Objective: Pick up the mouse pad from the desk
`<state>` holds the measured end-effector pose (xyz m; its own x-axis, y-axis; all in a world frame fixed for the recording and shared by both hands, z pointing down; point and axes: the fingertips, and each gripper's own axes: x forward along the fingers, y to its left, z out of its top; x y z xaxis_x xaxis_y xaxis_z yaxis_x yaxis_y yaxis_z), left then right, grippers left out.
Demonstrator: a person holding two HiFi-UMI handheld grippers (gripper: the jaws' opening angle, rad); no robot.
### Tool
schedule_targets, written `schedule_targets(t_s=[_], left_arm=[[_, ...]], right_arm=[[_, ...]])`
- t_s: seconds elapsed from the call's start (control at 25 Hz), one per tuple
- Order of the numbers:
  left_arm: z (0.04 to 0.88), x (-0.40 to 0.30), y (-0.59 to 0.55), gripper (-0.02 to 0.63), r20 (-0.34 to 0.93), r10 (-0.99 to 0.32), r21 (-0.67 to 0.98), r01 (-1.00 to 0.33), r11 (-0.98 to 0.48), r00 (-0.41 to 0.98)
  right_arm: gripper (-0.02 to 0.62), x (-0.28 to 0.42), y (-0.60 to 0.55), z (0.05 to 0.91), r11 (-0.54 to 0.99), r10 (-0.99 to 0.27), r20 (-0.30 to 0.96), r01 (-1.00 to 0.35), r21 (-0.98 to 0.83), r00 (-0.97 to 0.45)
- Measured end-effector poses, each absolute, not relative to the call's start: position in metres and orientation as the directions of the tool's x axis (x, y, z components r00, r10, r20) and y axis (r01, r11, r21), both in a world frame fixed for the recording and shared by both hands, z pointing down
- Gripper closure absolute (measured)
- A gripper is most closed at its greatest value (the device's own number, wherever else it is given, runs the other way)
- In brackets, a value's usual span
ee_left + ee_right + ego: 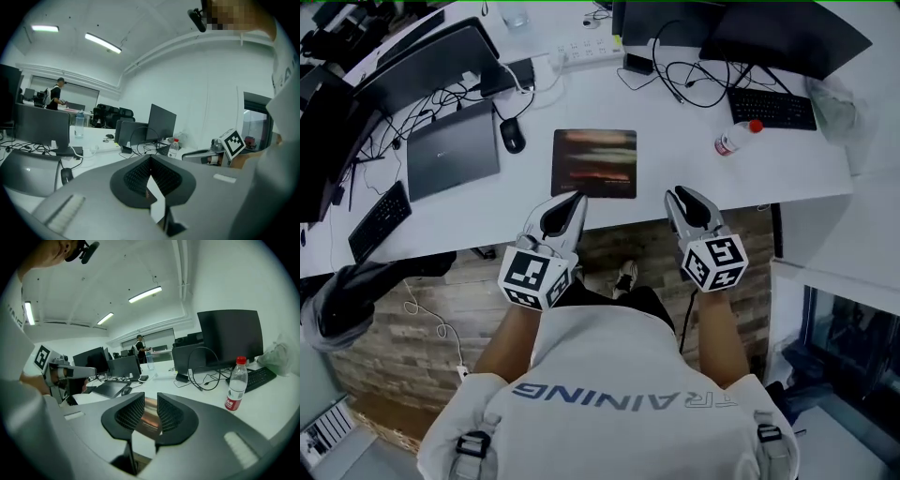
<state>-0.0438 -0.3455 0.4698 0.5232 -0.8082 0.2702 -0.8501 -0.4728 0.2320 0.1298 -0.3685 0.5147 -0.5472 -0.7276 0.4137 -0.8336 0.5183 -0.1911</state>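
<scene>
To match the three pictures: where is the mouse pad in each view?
Head view: mouse pad, upper middle of the picture.
Left gripper view: not visible; shut jaws fill the foreground.
Right gripper view: mouse pad in the gap between the jaws.
Shared landmark: red-capped bottle.
</scene>
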Motion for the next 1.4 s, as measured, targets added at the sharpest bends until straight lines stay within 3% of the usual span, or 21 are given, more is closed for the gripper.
schedule_targets(t_s=[0.4, 0.96, 1.28, 1.4], left_arm=[[0.506, -0.077, -0.384, 0.604, 0.321, -0.753, 0.286, -0.816, -0.502, 0.575], [0.537, -0.098, -0.386, 0.604, 0.391, -0.737, 0.317, -0.832, -0.455, 0.551], [0.55, -0.095, -0.381, 0.604, 0.42, -0.722, 0.343, -0.833, -0.434, 0.55], [0.554, -0.09, -0.376, 0.604, 0.428, -0.712, 0.353, -0.828, -0.436, 0.557]], right_arm=[[0.302, 0.083, -0.389, 0.637, 0.592, -0.513, 0.734, -0.802, -0.073, -0.445], [0.328, 0.063, -0.391, 0.736, 0.689, -0.34, 0.879, -0.724, -0.009, -0.335], [0.374, 0.062, -0.39, 0.738, 0.695, -0.326, 0.877, -0.718, -0.031, -0.354], [0.425, 0.059, -0.388, 0.738, 0.696, -0.337, 0.87, -0.718, -0.027, -0.36]])
